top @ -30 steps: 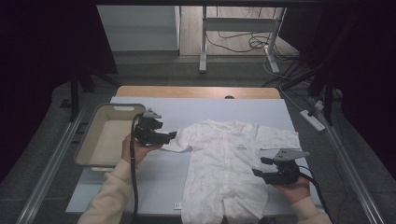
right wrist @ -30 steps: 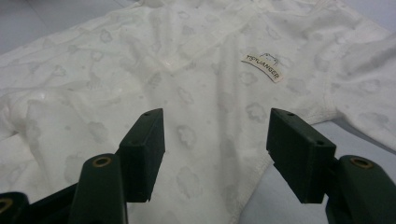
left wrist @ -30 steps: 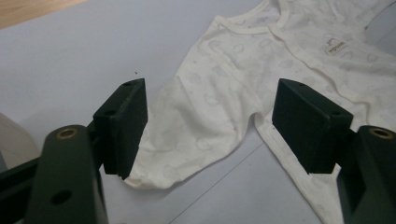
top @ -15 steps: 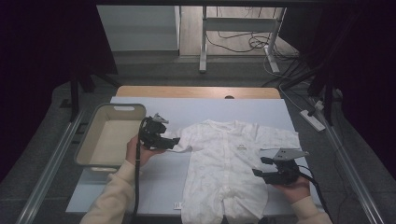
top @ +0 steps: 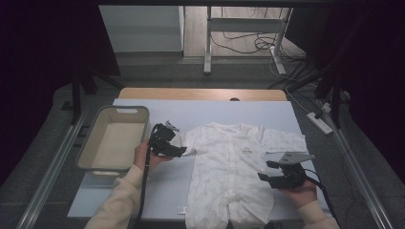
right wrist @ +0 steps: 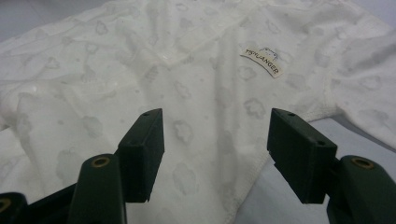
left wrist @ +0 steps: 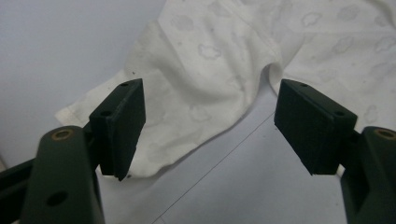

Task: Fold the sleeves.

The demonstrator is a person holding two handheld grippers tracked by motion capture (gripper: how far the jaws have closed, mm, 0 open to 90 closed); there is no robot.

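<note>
A white baby romper [top: 229,167] with a faint cloud print lies spread flat on the pale table [top: 239,112]. My left gripper [top: 180,151] hovers low at the end of the romper's left sleeve [left wrist: 187,93]. It is open, with the sleeve cloth lying under the gap between its jaws [left wrist: 210,93]. My right gripper [top: 263,171] is at the romper's right side edge and points in over the body. It is open too, above the hem [right wrist: 217,116], and nothing is pinched. A small sewn label [right wrist: 263,60] sits on the chest.
A beige plastic bin [top: 87,152] stands empty at the table's left, close behind my left hand. A small tag [top: 182,209] lies near the front edge. Beyond the table's wooden far edge are a stand's legs and floor cables.
My left gripper has moved right and down, closer to the sleeve end. The right gripper has held its place, and the romper has not shifted.
</note>
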